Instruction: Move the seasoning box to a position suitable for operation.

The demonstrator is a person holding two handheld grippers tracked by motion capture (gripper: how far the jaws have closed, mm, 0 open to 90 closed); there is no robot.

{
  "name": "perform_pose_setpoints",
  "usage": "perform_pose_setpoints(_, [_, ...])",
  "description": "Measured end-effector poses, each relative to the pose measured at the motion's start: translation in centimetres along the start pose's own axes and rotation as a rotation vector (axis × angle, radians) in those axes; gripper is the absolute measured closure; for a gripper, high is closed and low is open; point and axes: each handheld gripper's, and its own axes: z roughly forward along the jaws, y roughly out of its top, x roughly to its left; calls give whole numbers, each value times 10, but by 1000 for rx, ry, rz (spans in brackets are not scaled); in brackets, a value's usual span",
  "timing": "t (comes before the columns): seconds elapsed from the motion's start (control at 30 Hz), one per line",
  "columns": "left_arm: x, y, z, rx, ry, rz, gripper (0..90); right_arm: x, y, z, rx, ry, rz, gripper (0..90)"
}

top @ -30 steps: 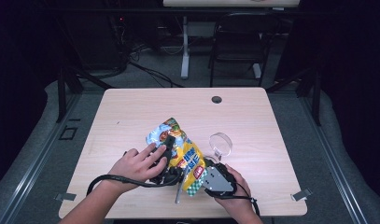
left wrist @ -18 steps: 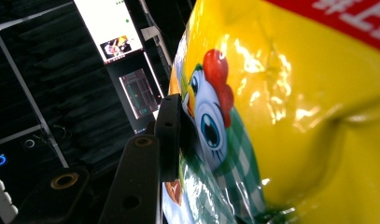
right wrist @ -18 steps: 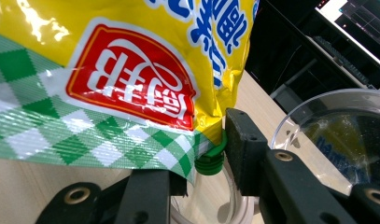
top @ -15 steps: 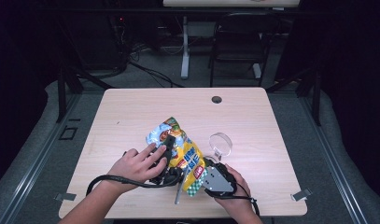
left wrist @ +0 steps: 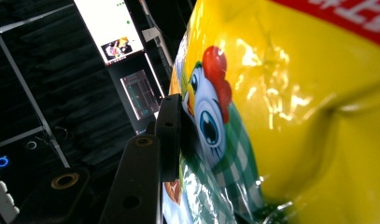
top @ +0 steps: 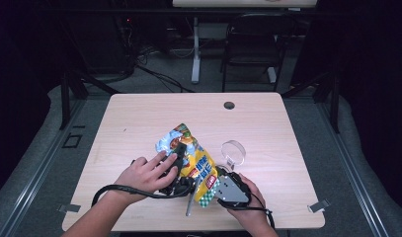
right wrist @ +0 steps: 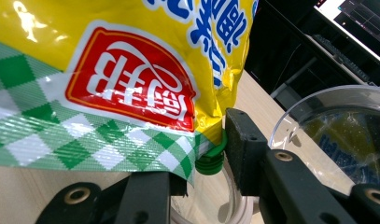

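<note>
Snack bag, yellow with a green check end, lies near the front middle of the table, its long axis running from far-left to near-right. Both grippers are on it: the left gripper sits at its middle from the left side, one jaw flat against the printed film, the other hidden behind the bag, so it looks clamped on it. The right gripper holds the near checked corner, jaws partly closed with the seam and a green cap between them. A clear glass stands just right of the bag, close to the right jaw. Open tabletop stretches far and left; the near edge is close behind both hands.
</note>
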Motion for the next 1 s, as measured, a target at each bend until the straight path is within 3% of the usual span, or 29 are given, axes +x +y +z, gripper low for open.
perform_pose_setpoints(0.5, [1,1,-1,-2,14,13,693,0,0,1,-5,5,9,711])
perform_pose_setpoints(0.67, [3,1,-2,9,15,39,694,0,0,1,-7,5,13,711])
perform_pose_setpoints(1.0, [5,1,-3,3,11,37,699,-2,0,1,-13,16,38,711])
